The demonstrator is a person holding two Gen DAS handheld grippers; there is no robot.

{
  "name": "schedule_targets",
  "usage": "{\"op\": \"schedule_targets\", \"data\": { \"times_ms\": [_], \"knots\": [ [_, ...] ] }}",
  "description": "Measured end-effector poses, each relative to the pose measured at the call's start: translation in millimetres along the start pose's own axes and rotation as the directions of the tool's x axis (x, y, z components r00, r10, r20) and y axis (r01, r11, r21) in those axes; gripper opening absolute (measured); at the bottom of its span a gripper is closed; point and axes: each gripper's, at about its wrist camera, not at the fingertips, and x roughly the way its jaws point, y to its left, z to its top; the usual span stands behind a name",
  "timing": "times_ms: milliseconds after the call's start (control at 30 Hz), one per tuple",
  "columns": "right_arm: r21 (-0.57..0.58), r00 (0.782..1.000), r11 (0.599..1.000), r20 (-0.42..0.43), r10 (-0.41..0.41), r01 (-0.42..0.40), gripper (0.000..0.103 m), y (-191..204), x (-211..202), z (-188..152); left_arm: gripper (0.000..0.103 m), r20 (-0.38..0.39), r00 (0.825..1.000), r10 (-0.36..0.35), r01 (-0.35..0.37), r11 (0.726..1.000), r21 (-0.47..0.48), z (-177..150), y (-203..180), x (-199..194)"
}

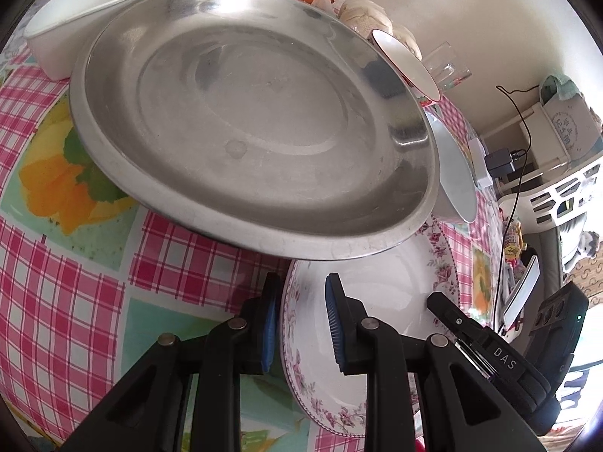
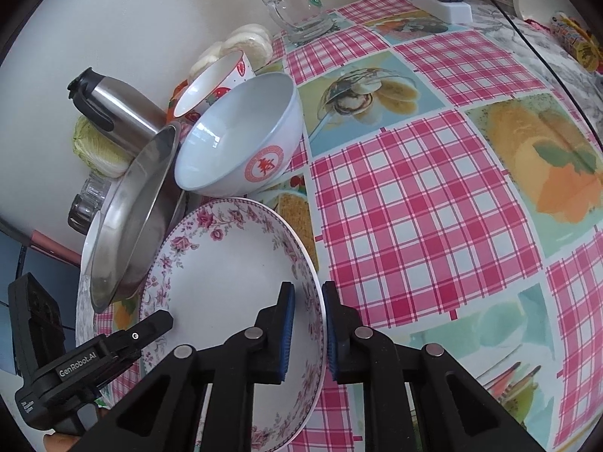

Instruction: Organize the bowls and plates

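A floral-rimmed white plate lies near the table's front edge, tilted a little. My right gripper straddles its right rim, pads against the wall, shut on it. My left gripper is shut on the opposite rim of the floral plate; one of its fingers shows in the right wrist view. A large steel plate leans tilted behind, its edge overlapping the floral plate. Beyond the steel plate stand a white bowl with a red emblem and a small red-patterned bowl.
A steel thermos, a cabbage, a glass jar and buns crowd the wall side. A white rectangular dish sits behind the steel plate. A glass mug and a power strip stand farther off on the checked tablecloth.
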Motion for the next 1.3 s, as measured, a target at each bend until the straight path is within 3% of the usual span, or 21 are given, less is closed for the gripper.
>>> {"op": "schedule_targets", "data": {
  "times_ms": [233, 333, 833, 1300],
  "knots": [
    [0.015, 1.0, 1.0, -0.005, 0.005, -0.005, 0.014, -2.9, -1.6, -0.7, 0.024, 0.001, 0.999, 0.045, -0.045, 0.997, 0.068, -6.8, -5.4, -3.6],
    [0.031, 1.0, 1.0, -0.006, 0.006, -0.006, 0.014, -4.5, -2.2, -0.3, 0.016, -0.008, 0.998, 0.062, -0.062, 0.995, 0.08, -6.3, -7.1, -2.5],
    [0.061, 0.999, 0.997, 0.004, -0.045, 0.044, 0.015, -24.5, -26.5, -7.2, 0.012, -0.08, 0.997, 0.019, -0.011, 0.995, 0.1, -18.7, -15.5, -5.5],
    [0.041, 0.993, 0.995, 0.068, -0.094, 0.091, 0.007, -21.0, -65.6, -12.9, 0.012, -0.1, 0.995, -0.024, 0.035, 0.993, 0.108, -14.9, -32.2, -5.9]
  ]
}}
